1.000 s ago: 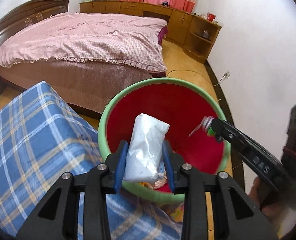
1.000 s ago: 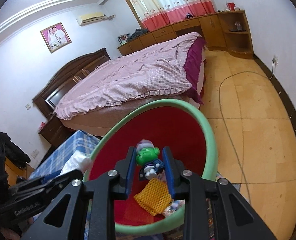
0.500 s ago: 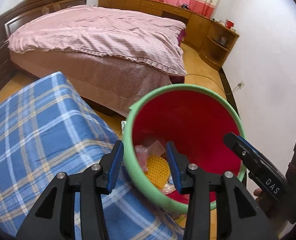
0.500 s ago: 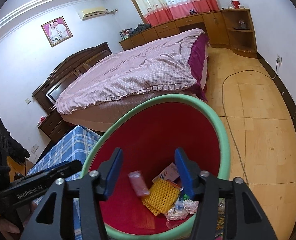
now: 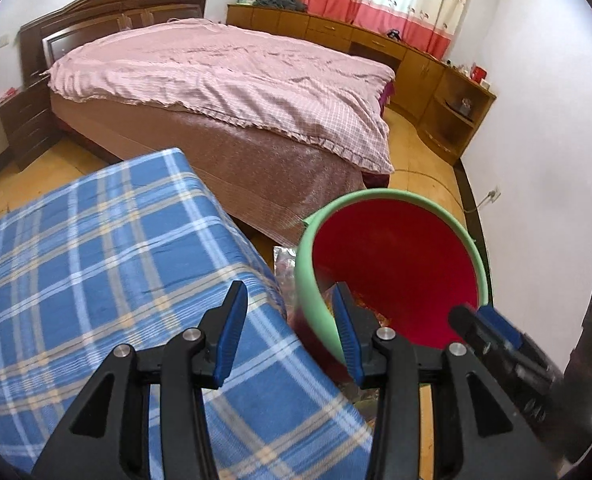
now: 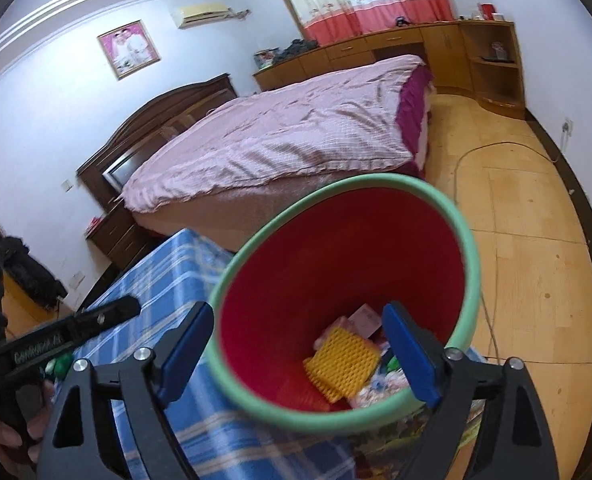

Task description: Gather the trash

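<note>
A bin with a green rim (image 5: pixel 392 196) and a red inside stands beside a surface covered in blue plaid cloth (image 5: pixel 95 260). My left gripper (image 5: pixel 289 300) hovers open and empty over the cloth's edge, just left of the bin. My right gripper (image 6: pixel 296 308) is above the bin's rim (image 6: pixel 468 240), its jaws opening wide with nothing between them. At the bottom of the bin lie a yellow foam net (image 6: pixel 340 356), pink packets (image 6: pixel 364 316) and other scraps. Each gripper shows in the other's view: the right gripper (image 5: pixel 480 324), the left gripper (image 6: pixel 95 316).
A bed with a pink cover (image 5: pixel 223 80) stands behind the bin. Wooden cabinets (image 5: pixel 436 72) line the far wall. A cable (image 6: pixel 496 148) runs over the tiled floor to a wall socket. Something small and green (image 6: pixel 59 366) lies on the cloth under the left gripper.
The left gripper let go of a white packet and drew back left over the cloth. The right gripper released a green toy figure and spread its jaws; both items dropped into the bin.
</note>
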Demonstrator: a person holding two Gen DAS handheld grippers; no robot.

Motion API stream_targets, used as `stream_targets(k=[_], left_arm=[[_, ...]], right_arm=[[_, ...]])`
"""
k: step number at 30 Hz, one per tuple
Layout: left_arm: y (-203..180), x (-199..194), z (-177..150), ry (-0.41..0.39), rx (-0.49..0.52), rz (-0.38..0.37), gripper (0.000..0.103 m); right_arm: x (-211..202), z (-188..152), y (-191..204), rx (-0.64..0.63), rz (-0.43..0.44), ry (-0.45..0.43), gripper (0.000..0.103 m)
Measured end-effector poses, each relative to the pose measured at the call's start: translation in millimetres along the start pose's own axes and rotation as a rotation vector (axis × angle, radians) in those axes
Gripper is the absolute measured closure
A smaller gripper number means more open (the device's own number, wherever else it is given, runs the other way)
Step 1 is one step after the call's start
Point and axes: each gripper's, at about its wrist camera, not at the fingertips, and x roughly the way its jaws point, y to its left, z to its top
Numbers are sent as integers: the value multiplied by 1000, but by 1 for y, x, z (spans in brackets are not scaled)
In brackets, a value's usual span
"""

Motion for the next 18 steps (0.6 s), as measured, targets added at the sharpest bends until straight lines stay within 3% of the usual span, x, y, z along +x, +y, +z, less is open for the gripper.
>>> stream_targets(k=[10, 15, 18], left_arm=[[33, -66, -16, -65, -31, 32, 59], [58, -97, -28, -88, -31, 83, 59], [76, -115, -37, -95, -52, 112, 59]], right_arm=[[-35, -24, 58, -62, 51, -14, 10], [-49, -37, 92, -106, 68, -17, 1], [-58, -46, 114, -138, 66, -31, 1]])
